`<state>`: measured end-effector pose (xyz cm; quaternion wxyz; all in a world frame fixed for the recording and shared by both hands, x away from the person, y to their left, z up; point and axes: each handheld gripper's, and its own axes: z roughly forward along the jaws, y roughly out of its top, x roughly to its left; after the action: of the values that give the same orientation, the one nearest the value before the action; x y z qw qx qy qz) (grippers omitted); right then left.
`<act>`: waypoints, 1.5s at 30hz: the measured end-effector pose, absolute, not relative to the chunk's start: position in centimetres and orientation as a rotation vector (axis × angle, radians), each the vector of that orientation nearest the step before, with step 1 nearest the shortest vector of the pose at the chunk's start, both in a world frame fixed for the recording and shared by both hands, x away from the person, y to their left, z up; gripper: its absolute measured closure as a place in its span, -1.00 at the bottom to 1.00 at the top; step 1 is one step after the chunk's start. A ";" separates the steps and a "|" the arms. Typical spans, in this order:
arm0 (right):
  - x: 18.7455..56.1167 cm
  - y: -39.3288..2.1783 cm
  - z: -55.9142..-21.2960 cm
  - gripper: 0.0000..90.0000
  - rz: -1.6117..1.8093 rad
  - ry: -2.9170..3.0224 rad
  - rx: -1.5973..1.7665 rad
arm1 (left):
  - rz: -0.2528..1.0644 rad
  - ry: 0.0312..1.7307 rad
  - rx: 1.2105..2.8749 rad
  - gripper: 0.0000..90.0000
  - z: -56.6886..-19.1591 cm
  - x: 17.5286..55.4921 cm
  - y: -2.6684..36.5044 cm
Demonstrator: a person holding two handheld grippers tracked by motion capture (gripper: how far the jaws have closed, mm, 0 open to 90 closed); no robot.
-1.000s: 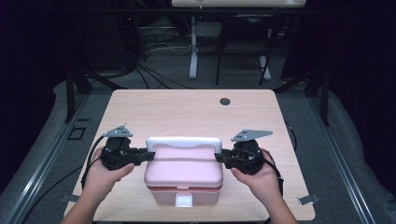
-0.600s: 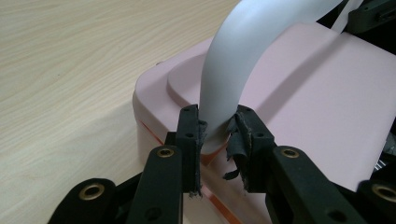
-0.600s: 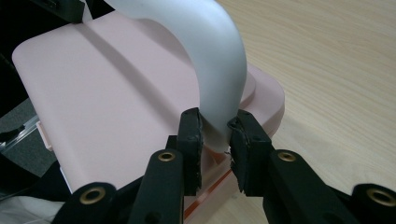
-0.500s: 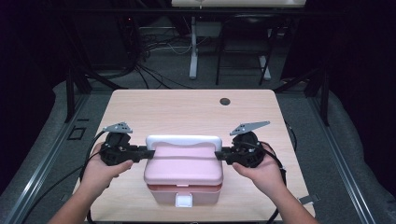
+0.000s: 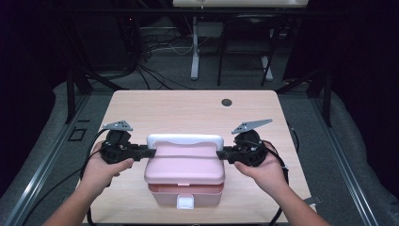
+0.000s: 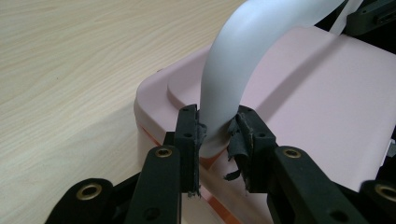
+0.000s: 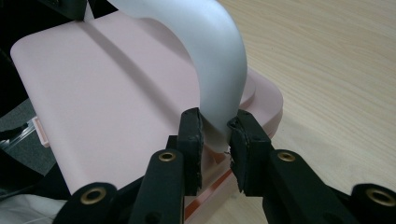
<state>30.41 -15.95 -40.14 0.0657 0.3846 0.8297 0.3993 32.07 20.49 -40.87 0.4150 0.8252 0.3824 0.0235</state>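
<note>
Two tools are gripping a pink box near the bench's front edge: the left tool is clenching one end of its white handle, the right tool the other. The lid is standing slightly ajar, so the step looks like lifting it; next comes an even, joint raise.

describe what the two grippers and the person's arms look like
Both the left gripper and the right gripper are black, with round bodies, brass-ringed screw holes and worn dark pads. Each carries a grey three-cornered plate and trails a black cable. The forearms are bare, no sleeves.
</note>
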 end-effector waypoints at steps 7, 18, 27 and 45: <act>30.3 -15.9 -40.1 0.66 1.188 2.510 1.156 | 0.059 0.957 2.079 0.60 -40.8 32.1 20.4; 30.4 -16.0 -40.1 0.66 1.202 2.508 1.172 | 0.068 0.951 2.064 0.41 -40.3 31.5 21.4; 30.5 -16.0 -40.1 0.66 1.205 2.505 1.180 | 0.112 0.935 2.077 0.38 -40.5 29.5 22.7; 30.4 -16.0 -40.1 0.66 1.209 2.496 1.189 | 0.115 0.946 2.078 0.40 -43.5 26.1 24.3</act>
<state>30.43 -15.97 -40.11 0.0617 0.3933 0.8256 0.4000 26.09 24.29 -43.51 0.4149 0.8270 0.3765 0.0458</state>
